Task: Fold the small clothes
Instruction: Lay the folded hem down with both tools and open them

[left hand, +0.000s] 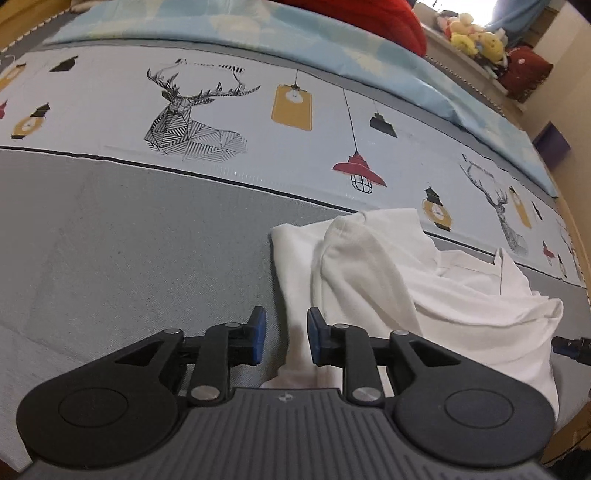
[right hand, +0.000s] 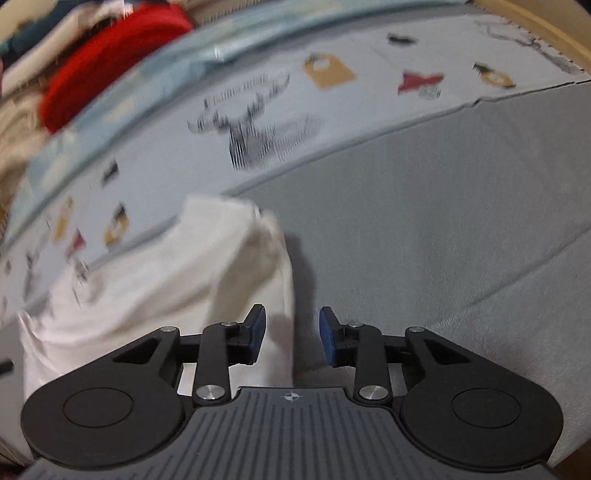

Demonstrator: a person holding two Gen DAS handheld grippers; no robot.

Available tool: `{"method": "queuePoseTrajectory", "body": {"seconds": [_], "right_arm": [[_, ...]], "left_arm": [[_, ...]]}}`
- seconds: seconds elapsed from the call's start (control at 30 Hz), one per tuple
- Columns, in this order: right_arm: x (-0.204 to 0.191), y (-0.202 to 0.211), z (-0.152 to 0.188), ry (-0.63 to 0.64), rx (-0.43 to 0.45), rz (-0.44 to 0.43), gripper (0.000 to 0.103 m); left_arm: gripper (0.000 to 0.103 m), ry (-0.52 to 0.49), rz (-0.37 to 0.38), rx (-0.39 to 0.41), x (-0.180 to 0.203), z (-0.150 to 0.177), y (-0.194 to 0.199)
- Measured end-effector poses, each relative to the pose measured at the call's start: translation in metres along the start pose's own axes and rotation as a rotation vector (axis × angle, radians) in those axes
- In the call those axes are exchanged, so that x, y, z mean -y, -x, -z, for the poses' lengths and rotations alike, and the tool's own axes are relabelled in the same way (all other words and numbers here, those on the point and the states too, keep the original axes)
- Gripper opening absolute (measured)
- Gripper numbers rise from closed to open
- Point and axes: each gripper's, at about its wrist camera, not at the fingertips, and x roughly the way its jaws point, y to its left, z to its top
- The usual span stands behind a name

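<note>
A white garment point(left hand: 399, 280) lies crumpled and partly folded on the grey bed sheet point(left hand: 129, 258). My left gripper point(left hand: 284, 338) is open, its blue pads straddling the garment's left edge, holding nothing. In the right wrist view the same white garment point(right hand: 177, 273) lies left of centre, blurred. My right gripper point(right hand: 291, 338) is open, its left pad over the garment's right edge and its right pad over bare sheet point(right hand: 443, 240). The tip of the right gripper point(left hand: 570, 349) shows at the far right of the left wrist view.
A printed band with deer and lamps point(left hand: 192, 122) runs across the sheet behind the garment. A light blue blanket point(left hand: 258, 33) and a red cushion point(left hand: 369, 18) lie further back. Plush toys point(left hand: 476, 37) sit on a shelf at the back right.
</note>
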Motion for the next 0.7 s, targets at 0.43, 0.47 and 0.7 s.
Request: {"method": "queuePoseTrajectory", "body": {"seconds": [0.43,0.47,0.7], "right_arm": [[-0.041,-0.027,-0.026,0.245,0.110,0.078,0.034],[-0.043,-0.028,-0.027,0.239,0.108,0.071,0.034],[-0.053,-0.019,-0.044,0.187,0.229,0.021,0.004]], "left_arm": [[0.042,-0.032,-0.006,0.010,0.031,-0.026,-0.037],[0.042,-0.035,-0.005,0.007,0.032,-0.028,-0.040],[0.004,-0.015,-0.001,0.134,0.026,-0.048,-0.023]]}}
